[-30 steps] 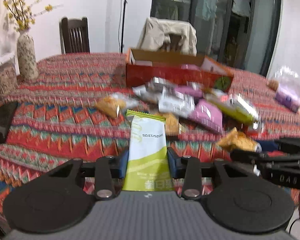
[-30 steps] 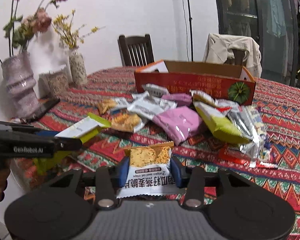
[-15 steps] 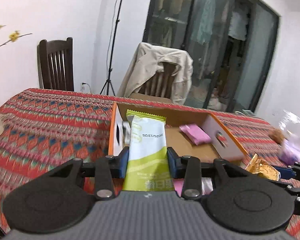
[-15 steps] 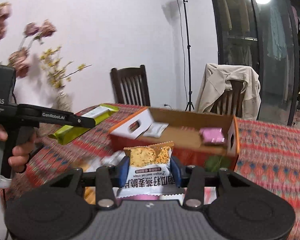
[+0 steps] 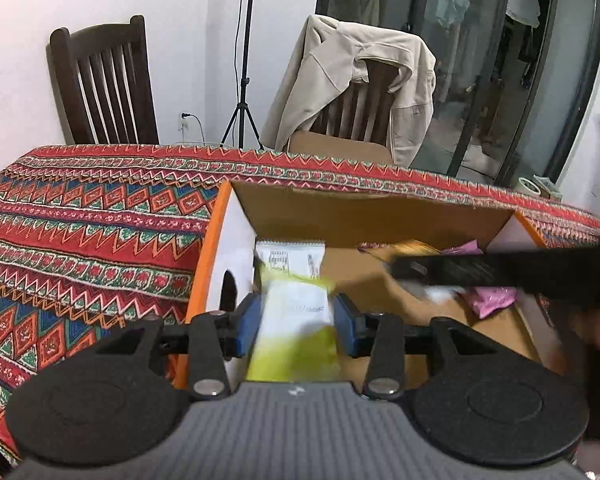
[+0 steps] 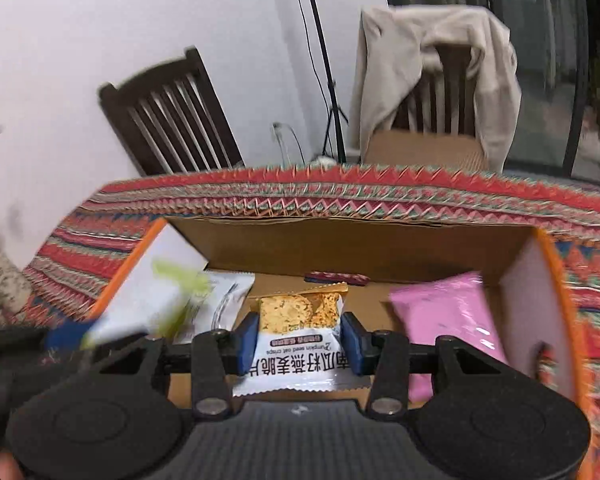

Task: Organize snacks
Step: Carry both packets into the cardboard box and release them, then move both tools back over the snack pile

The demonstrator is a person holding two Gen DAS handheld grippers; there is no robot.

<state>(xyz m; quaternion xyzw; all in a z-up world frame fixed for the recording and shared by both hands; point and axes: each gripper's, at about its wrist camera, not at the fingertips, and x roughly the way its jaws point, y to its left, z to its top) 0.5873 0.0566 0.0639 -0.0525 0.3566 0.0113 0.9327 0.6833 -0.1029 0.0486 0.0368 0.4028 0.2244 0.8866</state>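
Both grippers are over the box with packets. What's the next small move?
Probably open the left gripper: its green-and-white packet already hangs over the cardboard box floor near the left wall. The right gripper, shut on the oat crisp packet, can follow.

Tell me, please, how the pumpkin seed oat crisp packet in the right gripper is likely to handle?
The oat crisp packet looks like thin glossy film, so probably light and slippery. It stands upright in the right gripper, suggesting some stiffness. The pictured crisps are likely brittle.
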